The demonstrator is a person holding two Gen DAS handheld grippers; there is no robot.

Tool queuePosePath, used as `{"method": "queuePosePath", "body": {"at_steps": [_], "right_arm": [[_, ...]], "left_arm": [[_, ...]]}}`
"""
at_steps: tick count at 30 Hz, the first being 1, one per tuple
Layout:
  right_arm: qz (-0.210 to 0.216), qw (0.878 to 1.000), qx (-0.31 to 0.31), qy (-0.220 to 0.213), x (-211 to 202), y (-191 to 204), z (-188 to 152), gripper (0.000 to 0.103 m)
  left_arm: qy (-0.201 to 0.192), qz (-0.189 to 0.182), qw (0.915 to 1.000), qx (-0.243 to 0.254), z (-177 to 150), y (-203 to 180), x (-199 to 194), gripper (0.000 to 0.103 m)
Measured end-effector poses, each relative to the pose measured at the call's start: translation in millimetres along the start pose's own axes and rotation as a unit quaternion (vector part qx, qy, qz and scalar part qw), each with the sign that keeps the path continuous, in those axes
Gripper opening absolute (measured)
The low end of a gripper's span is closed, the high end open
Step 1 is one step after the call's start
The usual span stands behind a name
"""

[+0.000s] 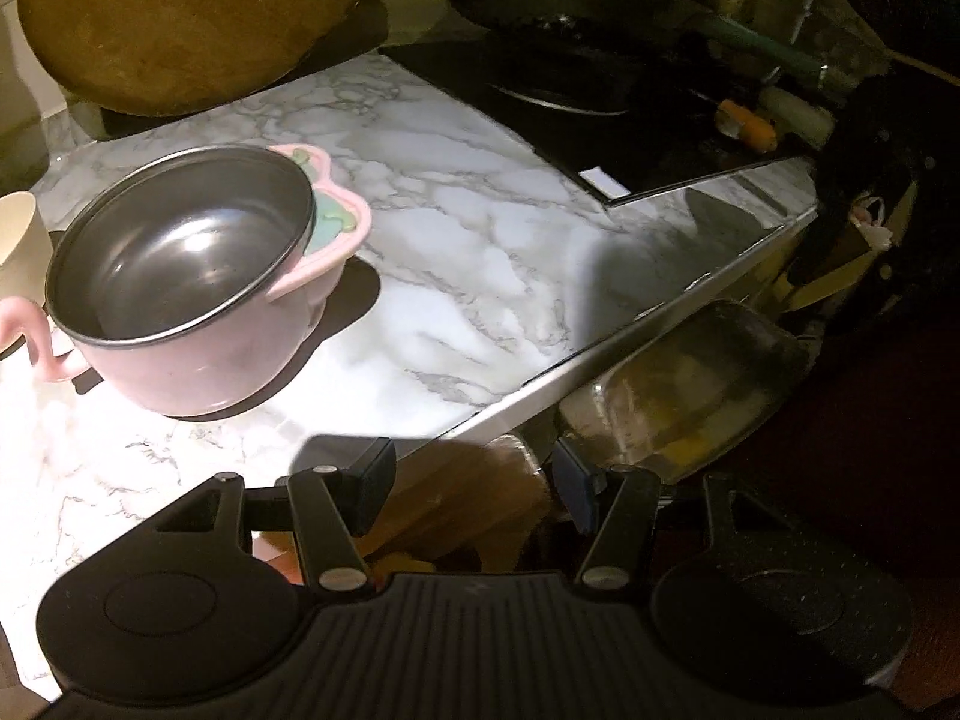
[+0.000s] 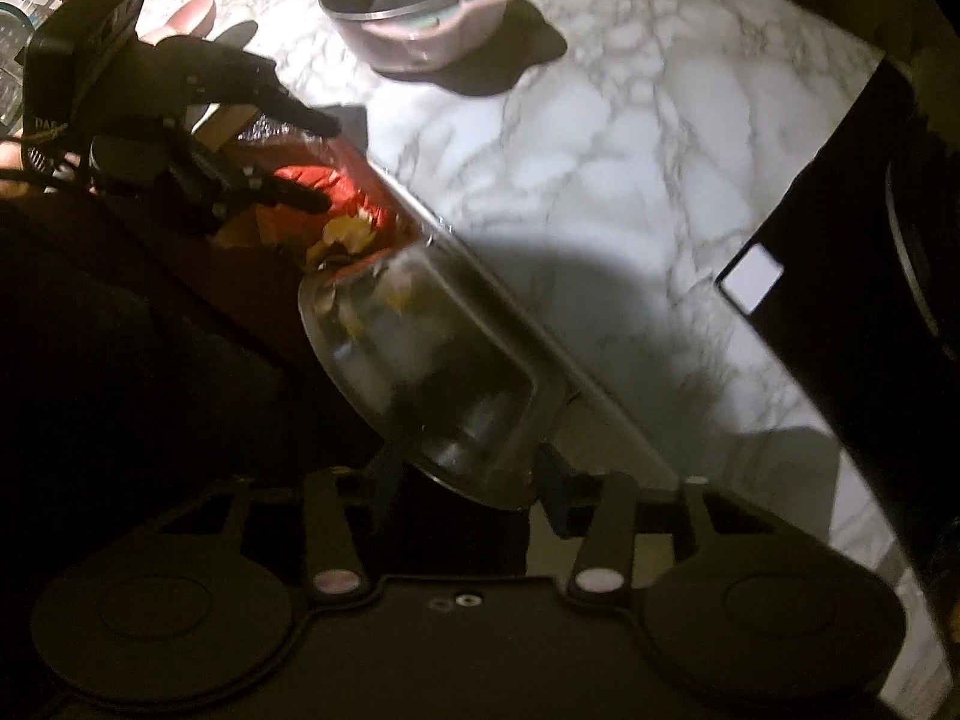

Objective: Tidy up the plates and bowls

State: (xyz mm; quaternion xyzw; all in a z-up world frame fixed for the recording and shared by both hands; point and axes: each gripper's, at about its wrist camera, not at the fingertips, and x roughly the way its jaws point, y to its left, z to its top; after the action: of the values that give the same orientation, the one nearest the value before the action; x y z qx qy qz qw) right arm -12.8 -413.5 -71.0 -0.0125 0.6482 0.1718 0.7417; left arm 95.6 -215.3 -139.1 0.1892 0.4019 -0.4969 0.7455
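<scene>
Right gripper [image 2: 468, 483] jaws pinched the rim of a clear glass dish [image 2: 420, 360], tilted off the tabletop [image 2: 600, 150] edge over a bin with red liner [image 2: 354, 192]. Left gripper [image 1: 474, 480] jaws spread, holding nothing, just beside that edge. Farther back, pink steel-lined bowl [image 1: 198, 282] sat upright on the tabletop.
</scene>
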Motion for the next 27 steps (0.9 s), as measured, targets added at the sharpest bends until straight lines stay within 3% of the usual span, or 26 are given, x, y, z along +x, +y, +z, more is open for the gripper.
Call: {"method": "queuePosePath", "body": {"at_steps": [4,8,16,21,23,24,27], "right_arm": [[0.023,1.0,0.002,-0.015,4,-3,-7,0.04],[0.016,0.999,-0.013,-0.028,0,2,-12,0.039],[0.037,0.999,-0.023,-0.032,5,-2,-19,0.04],[0.014,0.998,-0.033,-0.051,17,4,-17,0.04],[0.0,0.997,-0.04,-0.066,22,10,-19,0.035],[-0.001,0.997,-0.044,-0.07,25,15,-20,0.021],[-0.026,0.995,-0.044,-0.091,27,23,-25,0.015]], "left_arm": [[0.01,-0.007,0.9999,-0.009,-3,0,7,0.057],[0.018,-0.015,0.9996,-0.014,-4,2,11,0.057],[0.06,-0.081,0.9947,0.024,0,4,18,0.056],[0.065,-0.086,0.9931,0.045,1,-3,26,0.055],[0.061,-0.088,0.9934,0.041,0,-4,28,0.055],[0.059,-0.09,0.9935,0.037,-1,-4,28,0.054],[0.055,-0.096,0.9936,0.019,-4,-1,28,0.054]]}}
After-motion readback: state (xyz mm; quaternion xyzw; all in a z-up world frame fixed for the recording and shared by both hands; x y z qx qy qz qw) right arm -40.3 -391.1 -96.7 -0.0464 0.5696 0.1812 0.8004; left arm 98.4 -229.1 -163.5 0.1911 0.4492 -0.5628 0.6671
